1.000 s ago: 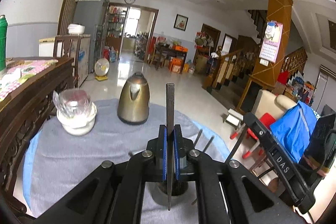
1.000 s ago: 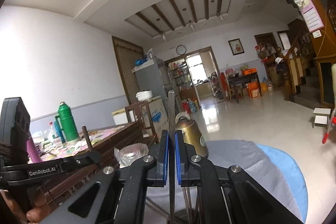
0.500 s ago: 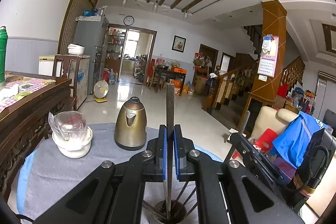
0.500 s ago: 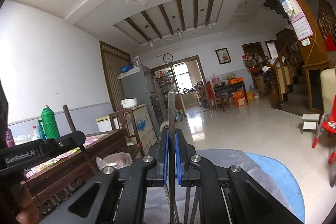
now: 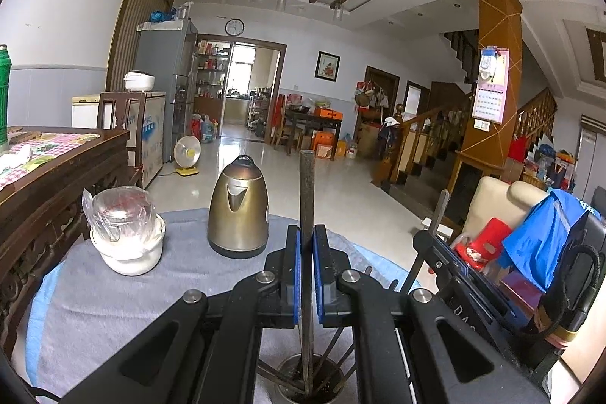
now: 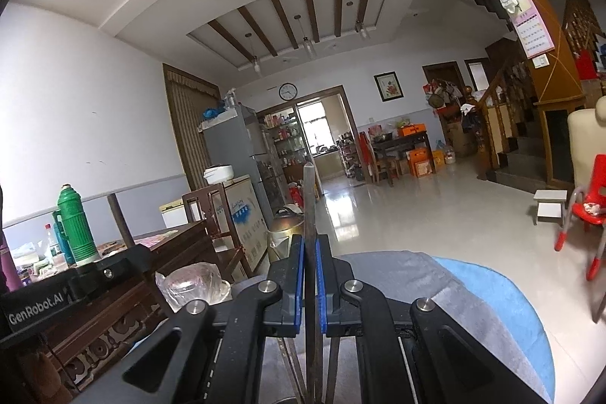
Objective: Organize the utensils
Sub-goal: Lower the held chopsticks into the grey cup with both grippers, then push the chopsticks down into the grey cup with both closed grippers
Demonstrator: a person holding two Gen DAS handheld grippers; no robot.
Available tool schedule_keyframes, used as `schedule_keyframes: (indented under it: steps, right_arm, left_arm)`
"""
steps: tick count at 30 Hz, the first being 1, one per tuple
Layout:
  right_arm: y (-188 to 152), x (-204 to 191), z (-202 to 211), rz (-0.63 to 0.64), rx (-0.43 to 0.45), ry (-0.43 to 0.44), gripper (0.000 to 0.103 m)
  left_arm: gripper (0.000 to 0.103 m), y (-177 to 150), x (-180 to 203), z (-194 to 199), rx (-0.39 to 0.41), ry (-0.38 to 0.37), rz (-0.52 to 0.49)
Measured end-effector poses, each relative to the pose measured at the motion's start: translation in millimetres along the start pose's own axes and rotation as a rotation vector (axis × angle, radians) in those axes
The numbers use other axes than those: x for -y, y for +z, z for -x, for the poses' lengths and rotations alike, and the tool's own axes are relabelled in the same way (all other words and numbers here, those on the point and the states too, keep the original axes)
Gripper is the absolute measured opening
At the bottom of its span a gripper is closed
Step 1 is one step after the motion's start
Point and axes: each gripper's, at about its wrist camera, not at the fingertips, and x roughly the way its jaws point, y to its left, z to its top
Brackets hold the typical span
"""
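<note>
Dark metal rod [image 5: 306, 214] clamped upright between the blue pads [image 5: 296, 275] of the left gripper [image 5: 306, 277]; its lower end reaches into the round holder [image 5: 310, 381] at the bottom of the left view. Other thin utensils already lean inside the holder, fanned against its rim.

Right gripper [image 6: 310, 281] likewise closed on a second thin rod [image 6: 310, 199], near vertical, tapered at the top. Lower end lost among other stems below the jaws; the holder itself is barely visible in the right view, so I cannot tell whether this rod is seated.

Both grippers sit close together over the same spot on the grey cloth [image 5: 113, 309]. In the left view the right gripper shows just to the right, a stem rising through it.

Step in hand, as I judge it: dropping the rods into the holder.

- Keep each rod vertical until its tip is well below the rim, then part the pads a little; no sideways pull.
- Release one side at a time. The two tools are crowded and could knock each other.
- Withdraw straight up, clear of the leaning stems, or the holder may tip.
- Kettle [image 5: 238, 207] and wrapped white pot [image 5: 127, 241] stand well apart behind; no concern there.
</note>
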Motion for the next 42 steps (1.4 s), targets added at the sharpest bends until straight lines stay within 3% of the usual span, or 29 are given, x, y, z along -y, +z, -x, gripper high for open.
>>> schedule_keyframes:
  steps: [42]
  right_arm:
    - [-20,-19,-25,0.048,-0.080,-0.028,0.007]
  left_arm:
    - [0.007,-25,-12,-28,-0.048,0.013,0.046]
